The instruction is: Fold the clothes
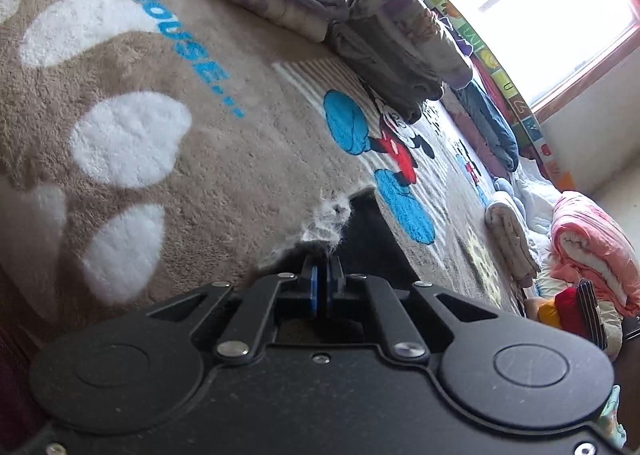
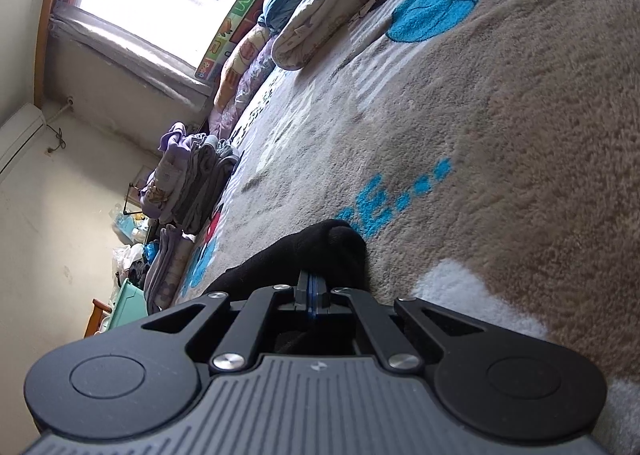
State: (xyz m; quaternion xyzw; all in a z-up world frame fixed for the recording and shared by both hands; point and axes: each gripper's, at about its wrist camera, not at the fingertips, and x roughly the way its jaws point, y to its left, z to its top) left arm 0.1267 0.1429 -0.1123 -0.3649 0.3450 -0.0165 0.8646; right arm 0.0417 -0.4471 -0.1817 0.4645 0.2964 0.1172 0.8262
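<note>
Holding: both grippers grip one black garment [image 2: 320, 251], apparently a sock, low over the Mickey Mouse blanket [image 1: 224, 159].
Left gripper [image 1: 322, 255]: jaws clenched, blue pads pressed together on a dark edge of cloth; pale blanket fluff bunches up at the tips, so some pile may be caught too, though that cannot be told for sure.
Right gripper [image 2: 311, 287]: jaws clenched on the black garment, whose rounded end bulges just beyond the tips, beside the blue lettering [image 2: 380, 207] on the blanket.
Where the garment lies: on the blanket's tan field, near the lettering; in the right wrist view its body runs from the jaws away to the left, so its long axis seems to lie between the two grippers.
Key relation: each gripper looks to have one end, neither clearly nearer the middle; the next fold likely turns on bringing one end over the other along that axis.
Around the blanket: a stack of folded grey and purple clothes [image 1: 396, 43] on its far edge, a pink quilt roll [image 1: 592, 243] and a beige folded cloth [image 1: 512, 239] well apart toward the window [image 1: 532, 11].
In the way: nothing lies between the jaws and the open blanket; the shaggy pile itself is the likeliest snag.
</note>
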